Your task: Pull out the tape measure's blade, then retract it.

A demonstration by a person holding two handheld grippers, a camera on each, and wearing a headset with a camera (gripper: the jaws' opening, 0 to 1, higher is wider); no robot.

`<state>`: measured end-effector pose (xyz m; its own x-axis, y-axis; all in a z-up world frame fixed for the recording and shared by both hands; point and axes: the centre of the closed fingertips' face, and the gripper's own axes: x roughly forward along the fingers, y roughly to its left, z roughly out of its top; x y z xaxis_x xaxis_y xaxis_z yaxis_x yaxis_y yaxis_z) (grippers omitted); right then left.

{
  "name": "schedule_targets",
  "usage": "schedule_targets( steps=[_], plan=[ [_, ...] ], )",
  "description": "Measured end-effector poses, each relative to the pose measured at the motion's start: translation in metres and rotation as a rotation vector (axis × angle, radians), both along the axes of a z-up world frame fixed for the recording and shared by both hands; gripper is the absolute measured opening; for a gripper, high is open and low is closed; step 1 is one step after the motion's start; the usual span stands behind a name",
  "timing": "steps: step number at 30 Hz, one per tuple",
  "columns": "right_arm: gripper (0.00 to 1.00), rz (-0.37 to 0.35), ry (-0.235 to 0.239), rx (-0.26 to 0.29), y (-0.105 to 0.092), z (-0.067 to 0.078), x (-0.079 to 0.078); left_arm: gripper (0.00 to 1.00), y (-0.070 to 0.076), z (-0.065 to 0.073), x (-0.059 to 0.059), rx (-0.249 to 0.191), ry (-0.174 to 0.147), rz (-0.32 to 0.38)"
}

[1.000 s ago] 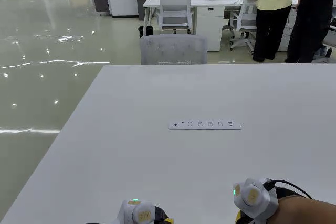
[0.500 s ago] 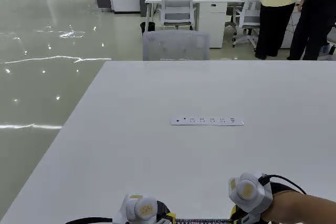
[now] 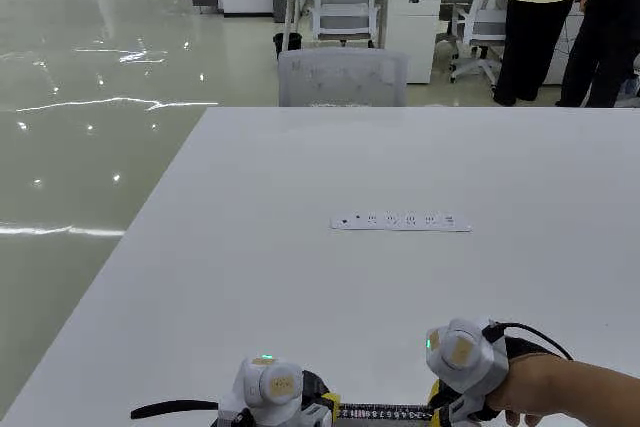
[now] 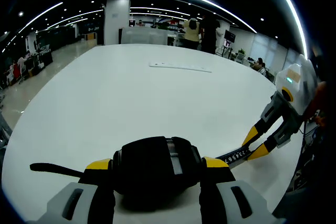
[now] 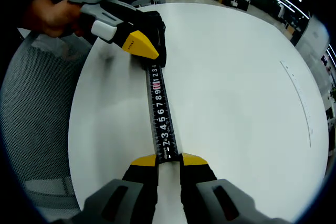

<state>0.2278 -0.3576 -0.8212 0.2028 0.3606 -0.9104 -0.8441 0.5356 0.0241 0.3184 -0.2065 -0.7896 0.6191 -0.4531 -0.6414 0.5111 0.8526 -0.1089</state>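
Tape measure blade point(image 5: 160, 108) drawn out in a straight line between two grippers, low over the near edge of a white surface point(image 3: 300, 197). The left gripper point(image 4: 157, 163) is clamped on the black tape measure case point(image 5: 156, 27), one yellow-tipped jaw on each side of it. A thin black strap point(image 4: 52, 169) trails from the case toward the left across the surface. The right gripper point(image 5: 169, 160) is closed on the free end of the blade, its yellow tips meeting just past the lowest printed numerals. Black numerals run along the blade from that end toward the case, with one mark in red partway along. A hand point(image 3: 545, 392) holds the right gripper in the head view. Farther across the surface, well apart from both grippers, a white power strip point(image 3: 400, 221) lies flat. A grey mesh office chair point(image 3: 342, 79) stands at the far edge, and two people stand beyond it.
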Motion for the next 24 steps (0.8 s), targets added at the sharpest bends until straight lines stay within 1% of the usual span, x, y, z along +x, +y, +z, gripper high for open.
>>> schedule_targets(
  steps=[7, 11, 14, 19, 24],
  plan=[
    [0.13, 0.002, -0.002, 0.009, 0.005, 0.0, 0.003, 0.62, 0.0, 0.0, 0.0, -0.009, 0.004, -0.006],
    [0.13, 0.014, -0.006, 0.015, 0.01, 0.0, 0.003, 0.61, 0.001, 0.0, -0.001, -0.014, 0.01, -0.014],
    [0.13, 0.015, -0.007, 0.04, 0.019, 0.001, 0.006, 0.61, 0.001, 0.0, -0.001, -0.019, 0.015, -0.024],
    [0.13, 0.038, -0.018, 0.048, 0.033, 0.001, 0.011, 0.61, 0.001, 0.0, -0.002, -0.018, 0.017, -0.024],
    [0.13, 0.037, -0.018, 0.055, 0.035, 0.001, 0.014, 0.61, 0.001, 0.0, -0.002, -0.018, 0.019, -0.023]
  ],
)
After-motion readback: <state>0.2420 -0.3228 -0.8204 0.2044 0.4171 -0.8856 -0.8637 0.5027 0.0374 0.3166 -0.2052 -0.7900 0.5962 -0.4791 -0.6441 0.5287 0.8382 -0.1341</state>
